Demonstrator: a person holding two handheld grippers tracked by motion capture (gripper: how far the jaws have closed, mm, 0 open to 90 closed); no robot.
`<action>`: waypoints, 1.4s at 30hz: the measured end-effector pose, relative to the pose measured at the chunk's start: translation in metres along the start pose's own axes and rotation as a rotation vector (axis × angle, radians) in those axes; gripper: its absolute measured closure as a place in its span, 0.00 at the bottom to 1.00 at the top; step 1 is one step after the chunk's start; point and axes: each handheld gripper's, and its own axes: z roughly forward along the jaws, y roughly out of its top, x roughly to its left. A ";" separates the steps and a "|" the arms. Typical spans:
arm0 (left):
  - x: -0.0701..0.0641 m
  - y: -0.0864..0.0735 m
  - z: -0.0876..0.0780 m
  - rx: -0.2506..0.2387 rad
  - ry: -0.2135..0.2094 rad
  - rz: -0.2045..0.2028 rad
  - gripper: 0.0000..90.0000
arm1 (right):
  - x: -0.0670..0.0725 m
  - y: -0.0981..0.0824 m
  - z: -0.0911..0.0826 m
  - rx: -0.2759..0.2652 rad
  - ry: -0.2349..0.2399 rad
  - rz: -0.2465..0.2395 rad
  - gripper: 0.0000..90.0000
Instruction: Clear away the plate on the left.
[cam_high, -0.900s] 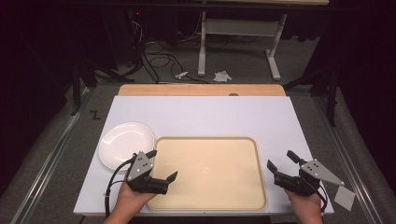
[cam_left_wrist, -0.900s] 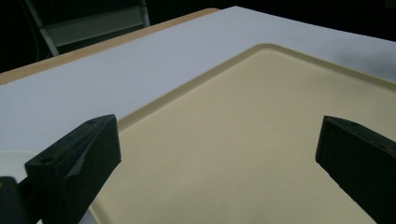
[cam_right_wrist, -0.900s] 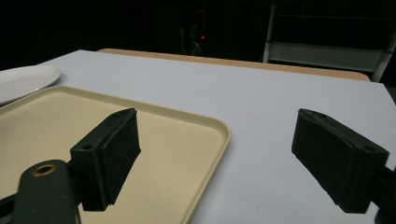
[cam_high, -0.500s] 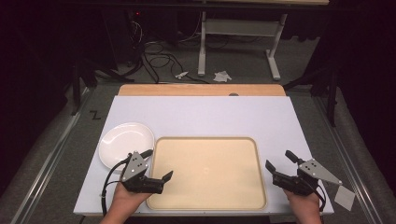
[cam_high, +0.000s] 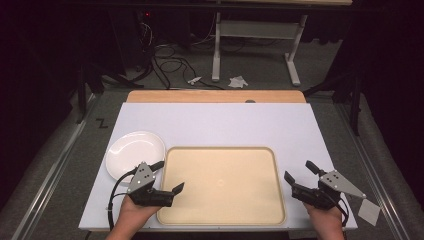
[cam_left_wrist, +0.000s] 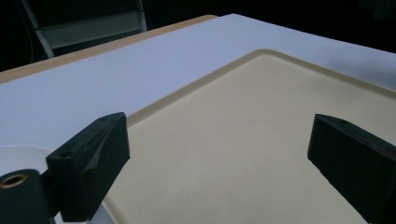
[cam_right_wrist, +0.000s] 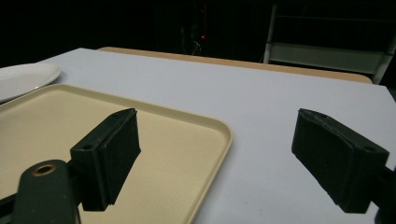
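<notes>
A beige tray (cam_high: 220, 185) lies on the white table top (cam_high: 215, 125) near the front edge, with nothing on it. A white plate (cam_high: 135, 155) sits just left of the tray. My left gripper (cam_high: 168, 176) is open over the tray's near left corner, jaws wide apart and holding nothing. From the left gripper view, the left gripper (cam_left_wrist: 219, 158) looks across the tray (cam_left_wrist: 261, 130), with the plate (cam_left_wrist: 18, 158) at the lower left. My right gripper (cam_high: 300, 171) is open beside the tray's right rim. The right gripper view has the right gripper (cam_right_wrist: 224, 156) straddling the rim of the tray (cam_right_wrist: 56, 121), the plate (cam_right_wrist: 23, 77) far off.
A wooden strip (cam_high: 215, 96) runs along the table's far edge. A small pale square of paper (cam_high: 369, 212) lies at the front right corner. Beyond the table are cables (cam_high: 170, 55) and the legs of a stand (cam_high: 216, 50) on the dark floor.
My left gripper has drifted a little to the left over the tray's corner. The right gripper has hardly moved. Both stay open.
</notes>
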 end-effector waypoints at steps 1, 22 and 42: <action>0.001 0.000 -0.001 -0.009 0.008 -0.006 0.07 | 0.000 0.000 0.000 -0.001 -0.004 0.003 0.18; 0.021 -0.002 -0.022 -0.035 0.118 -0.025 0.07 | -0.002 0.004 0.000 0.013 -0.018 -0.004 0.18; 0.063 -0.015 -0.059 -0.055 0.272 -0.089 0.07 | 0.000 0.002 0.001 0.014 -0.006 -0.006 0.18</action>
